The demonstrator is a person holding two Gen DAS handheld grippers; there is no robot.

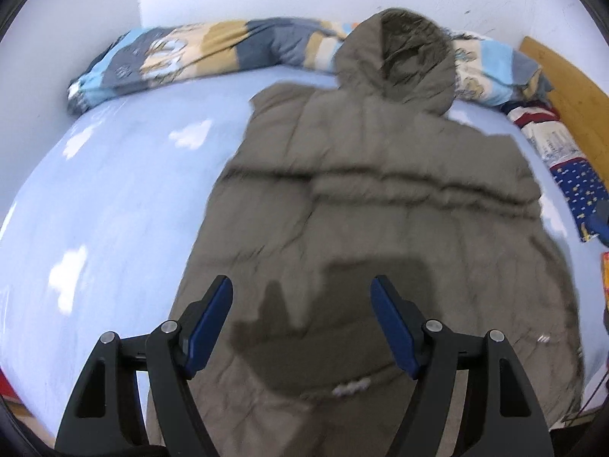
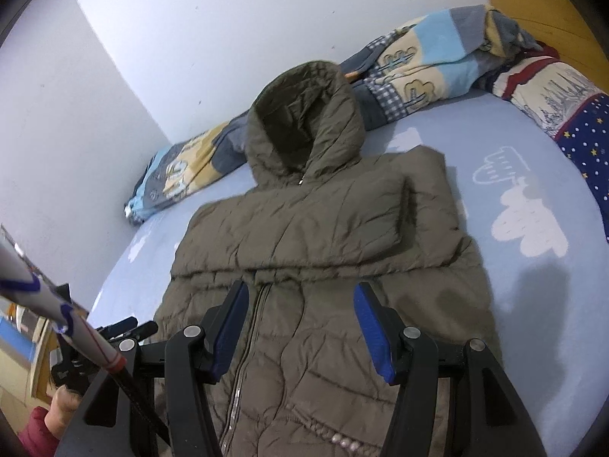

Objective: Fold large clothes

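An olive-brown padded hooded coat [image 1: 380,198] lies flat on the light blue bed sheet [image 1: 114,190], hood toward the wall, both sleeves folded in across the chest. My left gripper [image 1: 302,285] is open and empty, hovering above the coat's lower part. In the right wrist view the coat [image 2: 323,236] shows its front zipper and a folded sleeve across the chest. My right gripper [image 2: 300,291] is open and empty above the coat near its waist seam. The left gripper [image 2: 125,327] shows at the lower left of that view.
A rolled patterned blanket [image 1: 213,49] lies along the wall behind the hood. Star-patterned bedding [image 2: 571,114] sits at the right by a wooden headboard [image 1: 571,87]. The sheet [image 2: 533,304] has white cloud prints. White walls close the far side.
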